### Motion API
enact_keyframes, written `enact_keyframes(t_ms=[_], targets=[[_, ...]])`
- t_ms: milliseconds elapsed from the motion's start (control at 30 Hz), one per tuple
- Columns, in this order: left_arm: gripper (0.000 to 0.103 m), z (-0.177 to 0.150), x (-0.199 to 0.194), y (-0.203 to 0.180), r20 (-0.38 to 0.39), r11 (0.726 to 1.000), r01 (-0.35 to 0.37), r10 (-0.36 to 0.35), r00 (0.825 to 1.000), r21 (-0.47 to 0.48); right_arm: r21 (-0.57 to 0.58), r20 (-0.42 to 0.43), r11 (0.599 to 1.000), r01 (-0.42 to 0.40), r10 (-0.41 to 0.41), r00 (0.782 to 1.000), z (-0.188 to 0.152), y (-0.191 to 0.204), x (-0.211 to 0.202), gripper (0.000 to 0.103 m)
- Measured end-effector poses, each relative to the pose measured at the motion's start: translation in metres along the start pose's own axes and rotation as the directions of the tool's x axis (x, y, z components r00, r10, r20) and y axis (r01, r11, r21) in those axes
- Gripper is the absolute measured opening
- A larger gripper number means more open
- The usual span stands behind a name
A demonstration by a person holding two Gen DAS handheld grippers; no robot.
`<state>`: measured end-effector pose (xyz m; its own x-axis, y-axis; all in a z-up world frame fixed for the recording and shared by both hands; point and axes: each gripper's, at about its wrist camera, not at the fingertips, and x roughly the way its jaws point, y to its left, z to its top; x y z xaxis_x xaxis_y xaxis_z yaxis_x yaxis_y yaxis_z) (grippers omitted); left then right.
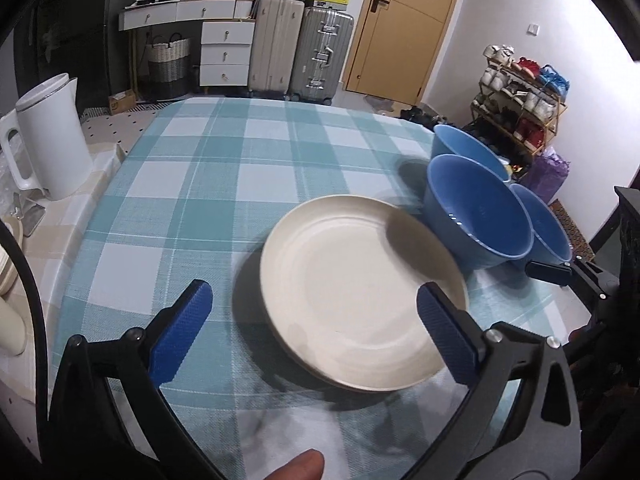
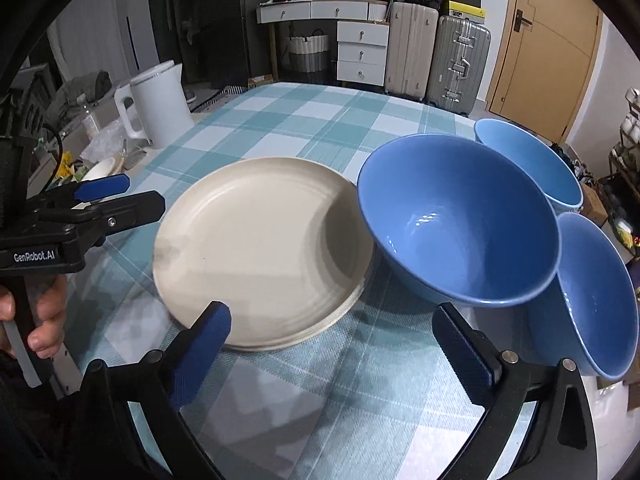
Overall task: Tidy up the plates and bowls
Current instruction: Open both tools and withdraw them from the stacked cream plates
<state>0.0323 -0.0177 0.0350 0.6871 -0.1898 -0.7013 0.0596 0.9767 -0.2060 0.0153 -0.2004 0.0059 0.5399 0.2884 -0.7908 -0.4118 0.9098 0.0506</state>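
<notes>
Hovering nearest, wide apart and empty: left tongs (image 1: 314,330), blue-padded, spread over the near rim of the plates, probably placed to straddle and square up the pile. Right tongs (image 2: 330,342), likewise released and holding nothing, poised low over bare checked cloth between plates and bowls.

Resting next, mid-tabletop: stack of round cream ceramic plates (image 2: 260,252), several rims visible at the near edge, already gathered into one pile. Count not certain.

Standing just right of the stack: large blue glazed ceramic bowl (image 2: 460,220), upright, rim overhanging the stack's right edge. Just beside it, two further blue ceramic bowls, one nearer right (image 2: 596,300), one farther back (image 2: 528,160), clustered but not nested; nesting judged the step remaining.

Underlying all: tabletop with teal-and-white plaid cloth (image 1: 224,168).

Parked far left, off the working area: white plastic electric kettle (image 2: 160,108).
</notes>
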Motion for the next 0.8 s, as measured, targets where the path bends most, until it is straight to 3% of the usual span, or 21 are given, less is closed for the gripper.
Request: enact_keyframes(t_ms=[133,400,800], targets=[[0.102,0.001,-0.007,-0.008,0.008,1.0,0.018,-0.018,1.0,0.001,0.036,0.033,0.999,-0.012,0.011,0.999,-0.001,-0.009,-0.019,0.102],[0.102,0.008,-0.017,-0.035,0.017,0.999,0.025,-0.026,1.0,0.04,0.079,0.129,0.996,0.034,-0.044,0.991,0.004,-0.035,-0.066,0.102],[0.102,0.052,-0.042,-0.084,0.053,0.993,0.079,-0.084,0.995,0.09,0.108,0.242,0.985,0.135,-0.158,0.957,0.014,-0.08,-0.151,0.103]])
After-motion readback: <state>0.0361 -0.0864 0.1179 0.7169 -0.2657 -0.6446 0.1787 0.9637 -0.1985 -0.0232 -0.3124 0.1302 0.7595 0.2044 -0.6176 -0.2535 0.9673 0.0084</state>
